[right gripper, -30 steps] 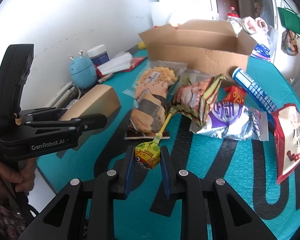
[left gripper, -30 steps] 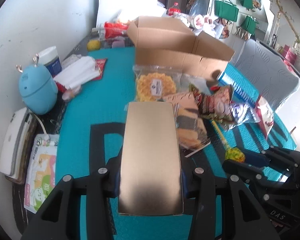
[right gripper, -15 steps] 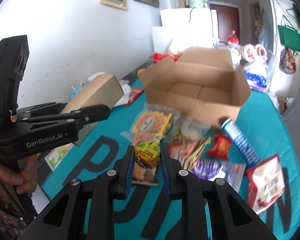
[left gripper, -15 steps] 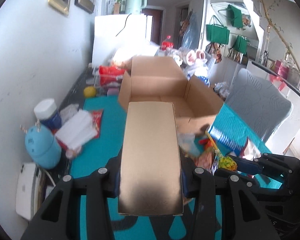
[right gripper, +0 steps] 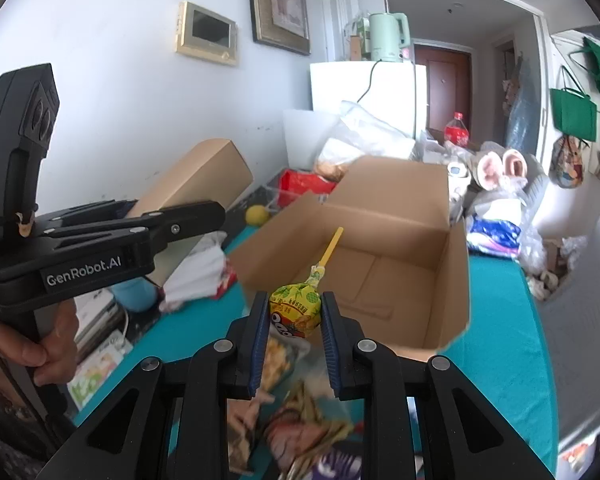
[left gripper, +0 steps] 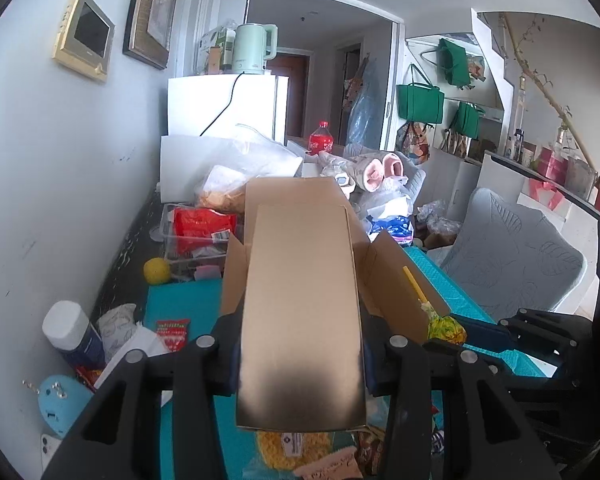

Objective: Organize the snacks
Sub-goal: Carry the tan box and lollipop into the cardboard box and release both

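lollipop sits squeezed between the pads of the right tongs, closed tight on its yellow wrapper. its yellow stick points up and away, toward the open carton. the lollipop hangs in the air in front of the carton's near wall.

the left tongs are partly closed on a flat brown box, with a pad pressing on each long side. the box is off the worktop and its far end points over the carton. in the right view a hand holds the left tongs by the handle, and the box tilts up.

more snack bags lie on the blue worktop under the right tongs, a bit blurry. a yellow ball and a red bag lie left of the carton.
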Demonstrator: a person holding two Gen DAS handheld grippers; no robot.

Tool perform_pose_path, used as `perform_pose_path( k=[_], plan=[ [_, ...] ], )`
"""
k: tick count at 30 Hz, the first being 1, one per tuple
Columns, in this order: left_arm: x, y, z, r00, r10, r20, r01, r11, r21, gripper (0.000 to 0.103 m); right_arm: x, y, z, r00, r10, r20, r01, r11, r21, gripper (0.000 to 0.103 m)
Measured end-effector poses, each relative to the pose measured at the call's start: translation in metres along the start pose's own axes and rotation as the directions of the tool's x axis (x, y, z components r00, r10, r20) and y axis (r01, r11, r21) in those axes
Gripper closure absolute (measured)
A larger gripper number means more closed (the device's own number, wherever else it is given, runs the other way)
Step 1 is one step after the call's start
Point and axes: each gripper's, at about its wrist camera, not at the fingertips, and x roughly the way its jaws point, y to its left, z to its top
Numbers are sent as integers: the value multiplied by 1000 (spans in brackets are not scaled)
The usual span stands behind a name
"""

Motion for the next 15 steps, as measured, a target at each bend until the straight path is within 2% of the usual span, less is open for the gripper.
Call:
perform_pose_path(
  k=[7,9,11,15],
  plan=[
    [44,8,26,1000,-11,2,11,1000,-19,60,36,-29,39,1000,-21,-17,21,1000,14,78],
    [56,10,32,1000,10,13,-10,1000,-20,60,48,-39,48,999,-25,-27,26,999,25,78],
    [68,9,37,999,30,17,-30,999,-12,60,58,-49,55,999,-16,-33,18,999,46,78],
    [96,11,42,1000,22,-4,-22,999,-24,60,77,-68,63,999,-39,-29,41,996,77,78]
  ],
)
